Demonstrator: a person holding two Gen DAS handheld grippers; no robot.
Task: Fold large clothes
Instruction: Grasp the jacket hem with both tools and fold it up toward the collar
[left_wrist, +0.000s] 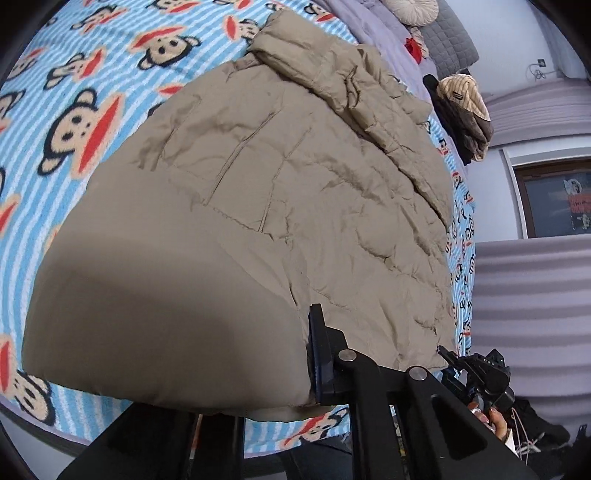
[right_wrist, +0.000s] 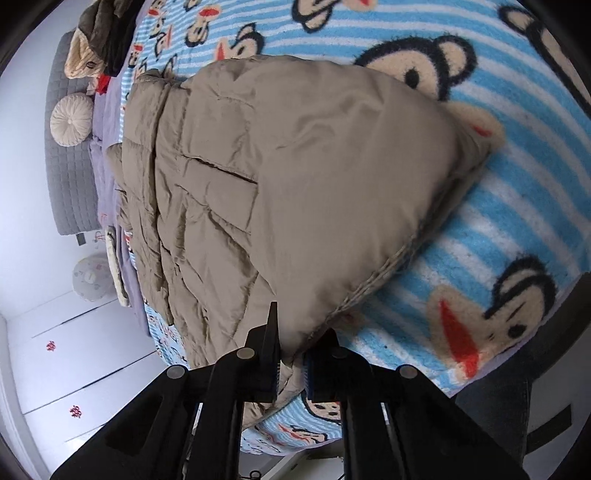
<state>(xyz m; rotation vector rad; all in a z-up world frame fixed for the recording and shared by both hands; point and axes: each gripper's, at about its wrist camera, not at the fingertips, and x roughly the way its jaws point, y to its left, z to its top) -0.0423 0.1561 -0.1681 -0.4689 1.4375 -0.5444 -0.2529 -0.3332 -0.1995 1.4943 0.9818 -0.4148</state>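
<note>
A large khaki quilted down jacket (left_wrist: 280, 177) lies on the bed, its collar and a folded sleeve at the far end. In the left wrist view my left gripper (left_wrist: 291, 369) is shut on the jacket's near hem corner; only one finger (left_wrist: 320, 354) shows, the other is hidden under the lifted cloth. In the right wrist view the jacket (right_wrist: 258, 177) fills the middle, and my right gripper (right_wrist: 291, 363) is shut on the other hem corner, cloth pinched between its fingers (right_wrist: 271, 354). The right gripper also shows in the left wrist view (left_wrist: 476, 373).
The bed carries a blue striped monkey-print blanket (left_wrist: 74, 122). A pile of dark and tan clothes (left_wrist: 465, 110), grey pillows (left_wrist: 447, 40) and a round cushion (right_wrist: 72, 118) sit near the headboard. White cupboard doors (right_wrist: 74, 369) stand beside the bed.
</note>
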